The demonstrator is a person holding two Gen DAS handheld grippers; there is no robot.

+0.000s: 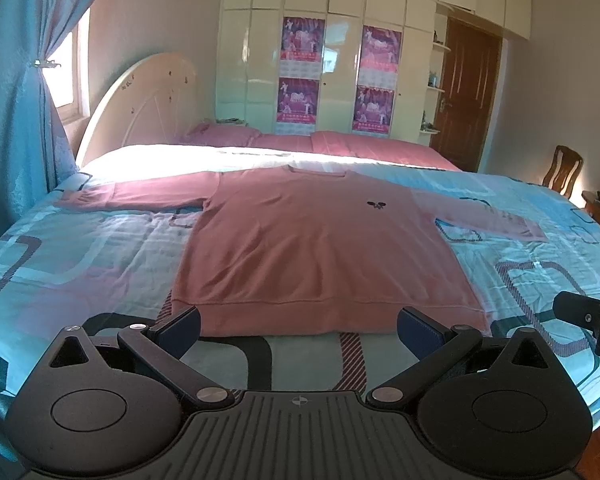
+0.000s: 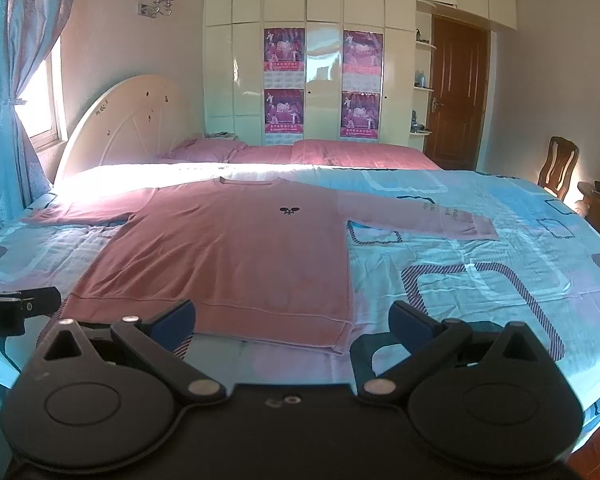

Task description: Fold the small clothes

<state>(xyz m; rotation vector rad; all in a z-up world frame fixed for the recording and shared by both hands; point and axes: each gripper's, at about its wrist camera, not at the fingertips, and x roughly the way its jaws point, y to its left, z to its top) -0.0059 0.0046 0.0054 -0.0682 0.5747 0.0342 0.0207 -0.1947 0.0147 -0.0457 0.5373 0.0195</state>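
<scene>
Both hand-held grippers hang above the near edge of the bed with their jaws spread wide and nothing between them. From its own camera the left gripper [image 1: 298, 326] points at the middle of the hem of a pink long-sleeved sweater [image 1: 320, 248], its blue-padded fingers [image 1: 182, 326] framing the ribbed band without touching it. The right gripper [image 2: 292, 322] sits further to the right, so that the sweater's lower right corner lies between its fingers [image 2: 410, 322], again with no contact visible. Each gripper shows at the edge of the other's view: the right one at the far right of the left camera, the left one at the far left of the right camera.

Spread flat and face up, the sweater lies on a light blue bedsheet [image 1: 540, 248] patterned with rounded rectangles, neckline away from the cameras, hem nearest them. Both sleeves stretch out sideways, and a small dark emblem [image 2: 289, 210] marks the chest. Sunlight falls in a bright band across the sheet just beyond the collar.

Further back lie pink pillows [image 1: 224, 134] and a folded pink quilt [image 1: 380, 146], against a cream arched headboard [image 1: 140, 108]. Behind stands a cream wardrobe [image 2: 236, 60] bearing four purple posters, beside a brown door [image 2: 456, 88]. Blue curtains [image 1: 16, 100] hang at the left, and a wooden chair [image 2: 558, 170] stands at the right
</scene>
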